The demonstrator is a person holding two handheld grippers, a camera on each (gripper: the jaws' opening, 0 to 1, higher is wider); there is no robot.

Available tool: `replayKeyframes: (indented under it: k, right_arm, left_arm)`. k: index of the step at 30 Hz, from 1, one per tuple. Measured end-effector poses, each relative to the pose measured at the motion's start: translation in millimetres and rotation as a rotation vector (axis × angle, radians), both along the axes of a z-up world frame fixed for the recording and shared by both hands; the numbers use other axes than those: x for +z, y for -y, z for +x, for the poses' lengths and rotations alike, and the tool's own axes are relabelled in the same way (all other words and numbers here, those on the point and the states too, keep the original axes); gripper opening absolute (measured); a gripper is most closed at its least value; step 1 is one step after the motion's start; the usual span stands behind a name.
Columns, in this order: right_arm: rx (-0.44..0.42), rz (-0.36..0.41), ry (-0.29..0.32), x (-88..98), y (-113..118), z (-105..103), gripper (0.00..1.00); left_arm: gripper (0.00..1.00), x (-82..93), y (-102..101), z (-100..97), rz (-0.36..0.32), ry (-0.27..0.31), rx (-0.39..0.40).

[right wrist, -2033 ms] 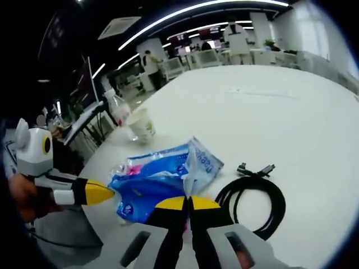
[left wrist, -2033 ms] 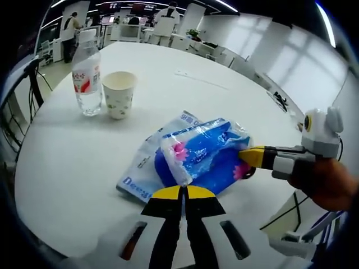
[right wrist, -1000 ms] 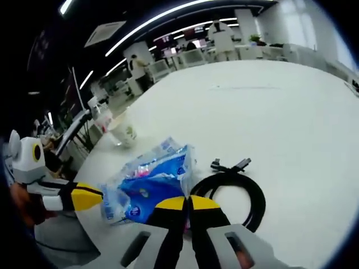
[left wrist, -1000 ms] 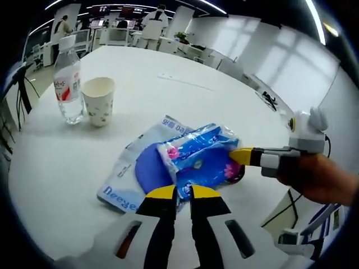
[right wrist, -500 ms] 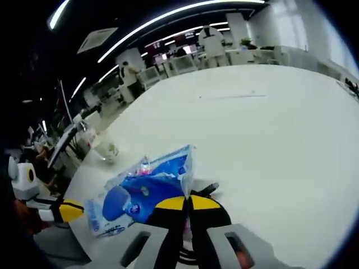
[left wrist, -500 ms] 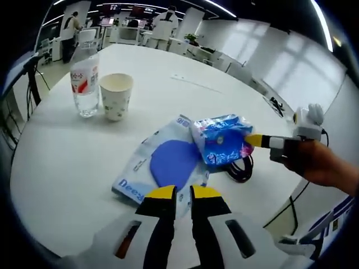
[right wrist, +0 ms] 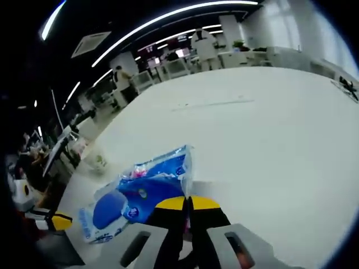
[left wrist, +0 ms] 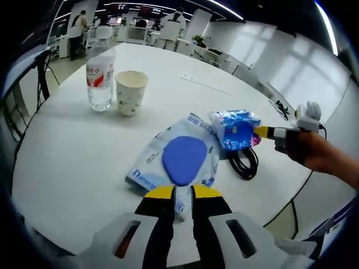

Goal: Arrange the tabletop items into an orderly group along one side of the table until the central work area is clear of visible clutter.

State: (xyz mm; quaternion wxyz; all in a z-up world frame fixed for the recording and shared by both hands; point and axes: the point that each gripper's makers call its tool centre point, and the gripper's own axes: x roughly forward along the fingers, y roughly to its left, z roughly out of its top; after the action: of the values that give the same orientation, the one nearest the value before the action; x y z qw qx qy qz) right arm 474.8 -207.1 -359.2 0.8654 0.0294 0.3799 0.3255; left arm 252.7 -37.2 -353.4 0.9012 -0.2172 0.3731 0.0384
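**A:** Where do your two tools stand?

**B:** In the right gripper view, your right gripper (right wrist: 188, 203) has its jaws pressed together on the edge of a small blue tissue pack (right wrist: 162, 168), which hangs lifted off the white round table (right wrist: 269, 129). In the left gripper view, your left gripper (left wrist: 182, 196) pinches the near edge of the flat wet-wipe pack (left wrist: 180, 159), the one with the blue oval flap, which lies on the table in front of you.

**A:** And everything else?

**B:** A black coiled cable (left wrist: 245, 162) lies just beside the wipe pack, under the raised tissue pack. A water bottle (left wrist: 101, 75) and a paper cup (left wrist: 131, 92) stand together at the far left edge, well apart from the packs.

**A:** How do you do this step well?

**B:** My judgement: treat the bottle and cup as the group's anchor. Carry the tissue pack toward them high enough to clear the cable, and set it down flat beside the cup without knocking it. The thin wrapper may slip, so keep your pinch firm and move smoothly.
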Motion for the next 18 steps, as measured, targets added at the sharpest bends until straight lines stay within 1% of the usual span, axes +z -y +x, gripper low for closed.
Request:
replayKeyframes:
  k: [2, 7, 10, 11, 13, 14, 17, 18]
  right_arm:
    - [-0.005, -0.004, 0.000, -1.4, 2, 5, 0.00]
    - [-0.020, -0.014, 0.000, -5.6, 11, 25, 0.00]
    - [-0.027, -0.019, 0.000, -8.4, 17, 31, 0.00]
    - [-0.035, -0.019, -0.001, -6.8, 19, 32, 0.00]
    - [-0.056, -0.016, -0.007, -9.5, 26, 39, 0.00]
    - [-0.070, -0.015, -0.009, -11.3, 29, 44, 0.00]
    - [-0.097, -0.010, -0.015, -11.7, 35, 46, 0.00]
    - [-0.108, -0.010, -0.017, -13.7, 37, 49, 0.00]
  left_arm:
    - [0.08, -0.9, -1, -4.9, -0.003, -0.004, 0.010]
    - [0.09, -3.4, -7, -15.5, -0.004, -0.006, 0.036]
    - [0.09, -4.4, -8, -21.3, -0.003, -0.006, 0.053]
    - [0.09, -5.6, -9, -23.9, -0.004, -0.009, 0.060]
    - [0.09, -7.5, -10, -27.9, -0.007, -0.014, 0.070]
    - [0.09, -7.0, -9, -29.0, -0.009, -0.017, 0.074]
    - [0.09, -7.9, -4, -35.1, -0.013, -0.025, 0.083]
    - [0.09, -8.4, -5, -34.0, -0.015, -0.027, 0.085]
